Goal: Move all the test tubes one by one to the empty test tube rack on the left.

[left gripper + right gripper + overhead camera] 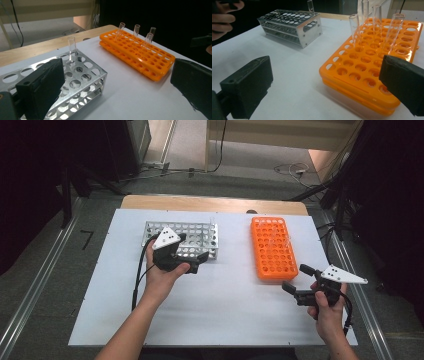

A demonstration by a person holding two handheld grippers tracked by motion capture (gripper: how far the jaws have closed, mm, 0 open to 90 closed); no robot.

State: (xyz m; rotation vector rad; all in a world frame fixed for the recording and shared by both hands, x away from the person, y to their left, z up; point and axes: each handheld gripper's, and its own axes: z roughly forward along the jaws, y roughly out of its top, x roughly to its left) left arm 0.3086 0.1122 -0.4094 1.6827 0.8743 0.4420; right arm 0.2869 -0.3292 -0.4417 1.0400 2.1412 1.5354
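Note:
A silver metal tube rack (186, 234) stands at the table's left, with one clear glass tube (71, 48) upright in a hole near its right end. An orange plastic rack (272, 248) lies to the right, and several clear tubes (373, 17) stand in its far half. My left gripper (194, 249) hovers at the metal rack's near right corner, open with nothing between the jaws (117, 82). My right gripper (296, 278) sits just off the orange rack's near end, also open and empty (324, 82). The metal rack (292, 23) and its tube (310, 5) appear far off in the right gripper view.
Both racks rest on a white sheet (220, 300) covering a wooden table (210, 202). Bare sheet lies between the racks and in front of them. Cables (292, 170) trail on the floor beyond the table, and metal rails (35, 290) run along both sides.

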